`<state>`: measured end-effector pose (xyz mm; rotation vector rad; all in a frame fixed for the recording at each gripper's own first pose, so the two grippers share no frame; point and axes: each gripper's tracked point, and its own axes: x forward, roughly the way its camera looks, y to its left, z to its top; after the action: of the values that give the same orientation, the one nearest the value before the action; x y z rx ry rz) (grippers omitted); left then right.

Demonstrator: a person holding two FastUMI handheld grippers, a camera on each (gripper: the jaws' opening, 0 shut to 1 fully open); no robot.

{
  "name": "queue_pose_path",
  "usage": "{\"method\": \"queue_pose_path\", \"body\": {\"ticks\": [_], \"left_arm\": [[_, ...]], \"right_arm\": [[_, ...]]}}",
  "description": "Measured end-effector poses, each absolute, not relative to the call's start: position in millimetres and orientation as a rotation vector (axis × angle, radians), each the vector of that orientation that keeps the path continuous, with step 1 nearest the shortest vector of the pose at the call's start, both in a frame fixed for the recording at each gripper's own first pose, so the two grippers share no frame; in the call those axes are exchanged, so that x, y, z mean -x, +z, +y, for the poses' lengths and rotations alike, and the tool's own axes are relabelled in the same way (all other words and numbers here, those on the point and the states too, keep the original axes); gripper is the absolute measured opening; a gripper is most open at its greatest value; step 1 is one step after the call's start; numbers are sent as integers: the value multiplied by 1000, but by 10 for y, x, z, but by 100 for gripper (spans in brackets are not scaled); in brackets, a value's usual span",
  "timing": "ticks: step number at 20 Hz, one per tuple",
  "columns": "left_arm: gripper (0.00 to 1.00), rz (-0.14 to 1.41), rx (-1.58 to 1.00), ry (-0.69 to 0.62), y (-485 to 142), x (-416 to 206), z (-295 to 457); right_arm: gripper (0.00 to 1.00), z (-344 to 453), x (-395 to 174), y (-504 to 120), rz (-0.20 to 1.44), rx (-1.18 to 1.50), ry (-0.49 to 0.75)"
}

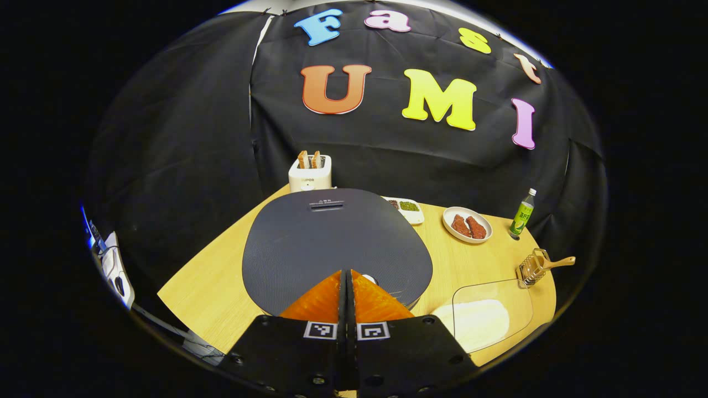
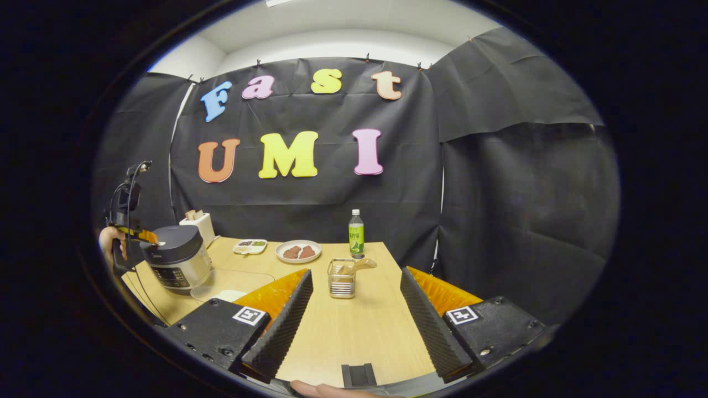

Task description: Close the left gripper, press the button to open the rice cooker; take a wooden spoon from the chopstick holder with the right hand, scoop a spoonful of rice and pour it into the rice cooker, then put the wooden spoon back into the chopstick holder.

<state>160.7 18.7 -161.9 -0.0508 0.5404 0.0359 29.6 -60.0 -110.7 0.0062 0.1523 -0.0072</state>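
Observation:
The rice cooker [image 1: 332, 243] fills the middle of the left gripper view, its dark lid down. My left gripper [image 1: 348, 273] is shut, its tips resting at the lid's front edge over the round button [image 1: 369, 279]. From the right gripper view I see the rice cooker [image 2: 177, 257] at the far left with the left gripper [image 2: 148, 239] on top of it, held by a hand. My right gripper [image 2: 357, 296] hangs open above the table, nothing between its fingers. Ahead of it stands the wire chopstick holder [image 2: 342, 279] with the wooden spoon [image 2: 359, 266] in it. A clear container of rice [image 1: 481, 320] sits beside the cooker.
A white toaster [image 1: 310, 172] with bread stands behind the cooker. A plate with two brown pieces [image 1: 467, 225], a small tray [image 1: 406, 209] and a green bottle [image 1: 522, 213] line the wooden table's [image 2: 354, 331] far side. Black cloth walls surround the table.

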Motion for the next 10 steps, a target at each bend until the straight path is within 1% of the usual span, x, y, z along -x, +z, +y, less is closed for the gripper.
{"method": "queue_pose_path", "body": {"ticks": [2,7,10], "left_arm": [[0,527,14,-2,-1644,-1601,197],[0,515,62,14,-1630,-1600,220],[0,437,39,27,-1456,-1627,216]], "right_arm": [[100,-601,-319,-1147,161,-15,-9],[100,-569,-313,-1212,178,-31,-3],[100,-594,-318,-1280,186,-34,-4]]}}
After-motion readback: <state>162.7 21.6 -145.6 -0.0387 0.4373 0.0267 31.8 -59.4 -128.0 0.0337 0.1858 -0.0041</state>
